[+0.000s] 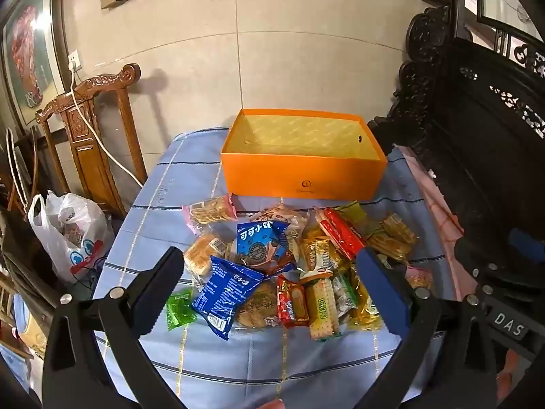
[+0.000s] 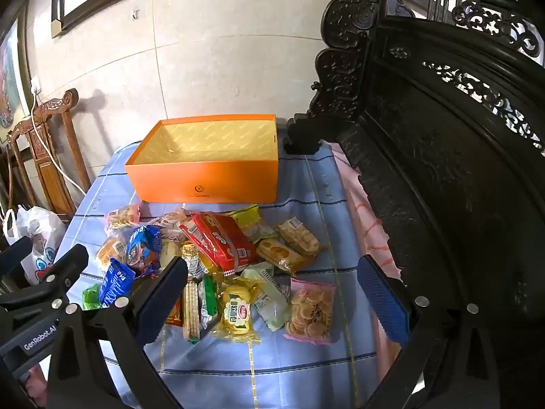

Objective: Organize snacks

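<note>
Nearest the cameras, the left gripper (image 1: 269, 293) and the right gripper (image 2: 272, 296) both hang above the bench (image 1: 218, 361) with their jaws spread wide and nothing between them. The bench is covered by a blue checked cloth (image 2: 289, 371).

Just past the fingers lies the loose pile of snacks (image 1: 289, 266), all of it on the cloth and none in a container. On its near edge are a small green packet (image 1: 180, 308), a blue packet (image 1: 224, 294) and a yellow cracker pack (image 1: 320, 308). On the right side of the heap, a pink bag of round crackers (image 2: 310, 310) lies flat beside a yellow pack of biscuits (image 2: 237, 310). Deeper in the pile sit a second blue packet (image 1: 264, 242), propped on others, and a long red pack (image 2: 221, 242) lying slantwise.

Beyond the pile, near its far edge, stands the orange box (image 1: 303, 177), lidless, with a patterned yellow lining. Its floor, where visible, holds nothing.

Off the bench to the left, a white plastic bag (image 1: 69, 231) sits low beside a carved wooden chair (image 1: 88, 136). Dark carved furniture (image 2: 442, 156) rises on the right.
</note>
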{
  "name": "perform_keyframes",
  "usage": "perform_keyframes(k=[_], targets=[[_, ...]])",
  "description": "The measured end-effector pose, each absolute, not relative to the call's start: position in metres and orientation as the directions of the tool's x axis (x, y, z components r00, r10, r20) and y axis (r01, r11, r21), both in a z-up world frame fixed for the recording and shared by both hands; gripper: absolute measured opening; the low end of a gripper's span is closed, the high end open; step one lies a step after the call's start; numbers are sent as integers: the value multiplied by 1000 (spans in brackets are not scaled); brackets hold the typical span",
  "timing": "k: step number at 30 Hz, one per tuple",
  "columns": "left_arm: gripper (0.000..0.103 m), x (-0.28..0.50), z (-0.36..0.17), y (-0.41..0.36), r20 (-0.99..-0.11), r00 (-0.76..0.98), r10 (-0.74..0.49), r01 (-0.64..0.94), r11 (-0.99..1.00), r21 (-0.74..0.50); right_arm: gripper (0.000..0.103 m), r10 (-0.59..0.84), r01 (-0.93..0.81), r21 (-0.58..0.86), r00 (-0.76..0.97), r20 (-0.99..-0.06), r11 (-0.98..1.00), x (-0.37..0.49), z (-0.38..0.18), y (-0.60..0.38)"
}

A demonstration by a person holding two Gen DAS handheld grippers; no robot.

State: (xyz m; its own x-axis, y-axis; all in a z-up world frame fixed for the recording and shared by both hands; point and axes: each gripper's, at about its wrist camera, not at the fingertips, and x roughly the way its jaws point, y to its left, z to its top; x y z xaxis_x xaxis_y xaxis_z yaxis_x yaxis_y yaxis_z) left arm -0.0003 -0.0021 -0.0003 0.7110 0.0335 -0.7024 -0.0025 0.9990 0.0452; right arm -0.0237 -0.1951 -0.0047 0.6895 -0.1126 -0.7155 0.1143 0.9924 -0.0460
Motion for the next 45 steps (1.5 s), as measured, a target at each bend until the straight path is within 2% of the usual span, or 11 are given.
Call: perform_keyframes(k=[6,7,23,45], targets=[[99,-4,0,-12,-695,717,60,-8,997,79,100,-111,111,-46,692,-714,993,-24,-5,-194],[99,0,-1,-5,-706,708,17,3,1000,28,100,-111,112,-45,692,-713,993,-24,-5,-194],[99,-1,5,-1,-703,711,-16,37,999,15,100,-121,123,-50,688,-716,991,-24,-4,-192],[99,2,4,-2,-701,714,8,21,999,33,100,-116,122,-42,696,-709,992,-25,-3,-194]])
